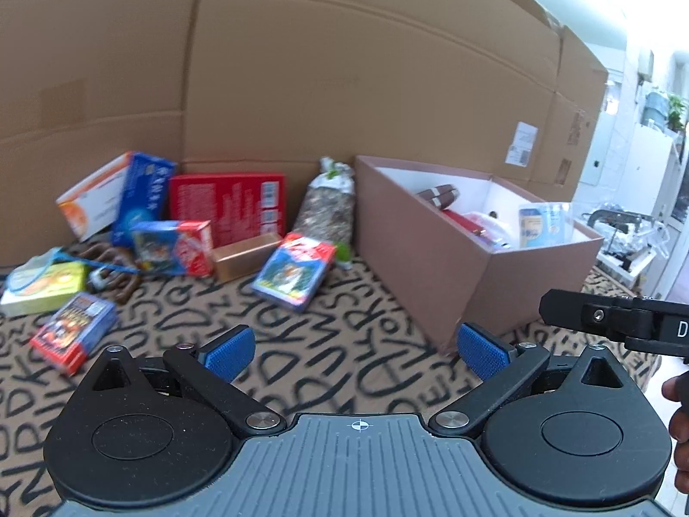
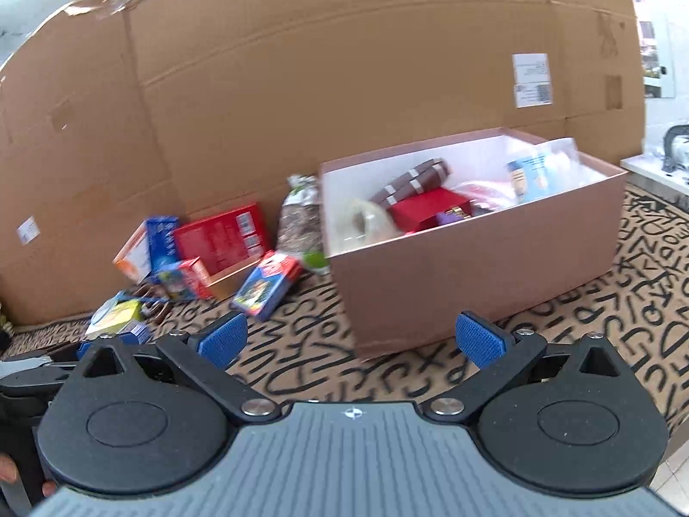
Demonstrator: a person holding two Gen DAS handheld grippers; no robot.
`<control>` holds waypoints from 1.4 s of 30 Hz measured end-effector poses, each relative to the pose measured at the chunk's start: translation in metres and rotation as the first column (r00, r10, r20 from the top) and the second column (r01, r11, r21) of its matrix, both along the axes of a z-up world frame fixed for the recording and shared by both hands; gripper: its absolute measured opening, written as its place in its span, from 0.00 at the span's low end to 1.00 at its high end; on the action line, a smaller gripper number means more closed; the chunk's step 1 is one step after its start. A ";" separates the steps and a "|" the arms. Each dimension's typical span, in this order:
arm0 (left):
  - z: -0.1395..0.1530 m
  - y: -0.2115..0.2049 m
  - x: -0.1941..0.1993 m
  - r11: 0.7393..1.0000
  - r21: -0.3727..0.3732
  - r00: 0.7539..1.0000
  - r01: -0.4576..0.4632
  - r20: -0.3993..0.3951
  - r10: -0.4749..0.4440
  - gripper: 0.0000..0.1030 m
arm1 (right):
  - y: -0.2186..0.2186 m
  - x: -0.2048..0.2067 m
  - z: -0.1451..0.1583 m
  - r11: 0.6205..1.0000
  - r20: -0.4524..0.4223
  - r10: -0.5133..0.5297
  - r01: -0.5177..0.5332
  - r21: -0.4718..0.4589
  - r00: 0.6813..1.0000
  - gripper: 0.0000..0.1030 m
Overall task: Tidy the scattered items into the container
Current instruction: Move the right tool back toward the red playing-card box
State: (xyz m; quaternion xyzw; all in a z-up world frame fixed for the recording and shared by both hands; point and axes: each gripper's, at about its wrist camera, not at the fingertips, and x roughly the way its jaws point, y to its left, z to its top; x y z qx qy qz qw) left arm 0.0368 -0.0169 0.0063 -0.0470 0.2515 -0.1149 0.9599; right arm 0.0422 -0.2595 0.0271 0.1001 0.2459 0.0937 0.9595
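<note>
The pink-brown container (image 2: 473,250) stands open on the lettered rug (image 2: 646,301), ahead and slightly right of the right gripper (image 2: 351,338), its near corner almost between the blue pads; from the left wrist view it lies ahead and to the right of the left gripper (image 1: 355,351); inside it lie a brown striped box (image 2: 413,183), a red box (image 2: 426,211), a pale blue-labelled packet (image 2: 534,172) and a clear wrapped bundle (image 2: 366,219), the rest too blurred to name.

The scattered items sit to the left of the container, against the big cardboard wall (image 1: 344,64): a speckled bag (image 1: 327,207) just beside the container's left wall, a green object (image 1: 344,252) at its foot, a blue card box (image 1: 295,271) lying tilted on the rug, a copper-coloured tray (image 1: 245,256), a large red box (image 1: 228,207) leaning on the cardboard, a blue-and-red carton (image 1: 174,247), a white-and-blue box (image 1: 116,198), a yellow-green packet (image 1: 43,284), and a red-and-blue box (image 1: 73,327) nearest the left gripper, ahead to its left.

Both grippers hang above the rug with jaws spread wide and nothing between the pads; the right gripper's black body juts in at the right edge of the left wrist view, with part of a hand (image 1: 680,422) below it.
</note>
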 end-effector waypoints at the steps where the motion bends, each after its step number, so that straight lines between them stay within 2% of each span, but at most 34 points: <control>1: -0.002 0.005 -0.003 1.000 0.002 1.000 -0.010 -0.002 0.010 1.00 | 0.006 -0.002 -0.001 1.000 -0.004 0.009 -0.009 -0.006 1.000 0.99; 10: -0.007 0.060 -0.023 0.992 -0.010 0.992 -0.122 -0.010 0.122 1.00 | 0.064 -0.004 -0.005 0.990 -0.018 0.105 -0.106 -0.095 0.994 0.99; 14: -0.011 0.075 -0.022 0.989 -0.026 0.989 -0.144 -0.030 0.143 1.00 | 0.081 0.001 -0.005 0.984 -0.027 0.130 -0.133 -0.119 0.991 0.99; 21: -0.022 0.092 -0.011 0.986 -0.029 0.985 -0.164 -0.066 0.162 1.00 | 0.107 0.012 -0.014 0.966 -0.068 0.181 -0.190 -0.177 0.981 0.99; 25: -0.028 0.105 0.002 0.987 0.001 0.984 -0.159 -0.083 0.158 1.00 | 0.118 0.024 -0.021 0.960 -0.092 0.184 -0.199 -0.195 0.979 0.99; 29: -0.032 0.134 0.015 0.978 -0.007 0.973 -0.207 -0.102 0.205 1.00 | 0.128 0.038 -0.027 0.956 -0.111 0.202 -0.221 -0.194 0.973 0.99; 35: -0.043 0.174 0.037 0.968 0.014 0.956 -0.249 -0.156 0.248 1.00 | 0.163 0.066 -0.031 0.936 -0.116 0.289 -0.306 -0.175 0.950 0.99; 42: -0.055 0.196 0.058 0.974 -0.019 0.955 -0.226 -0.201 0.218 0.99 | 0.212 0.104 -0.036 0.895 -0.124 0.398 -0.414 -0.168 0.909 0.99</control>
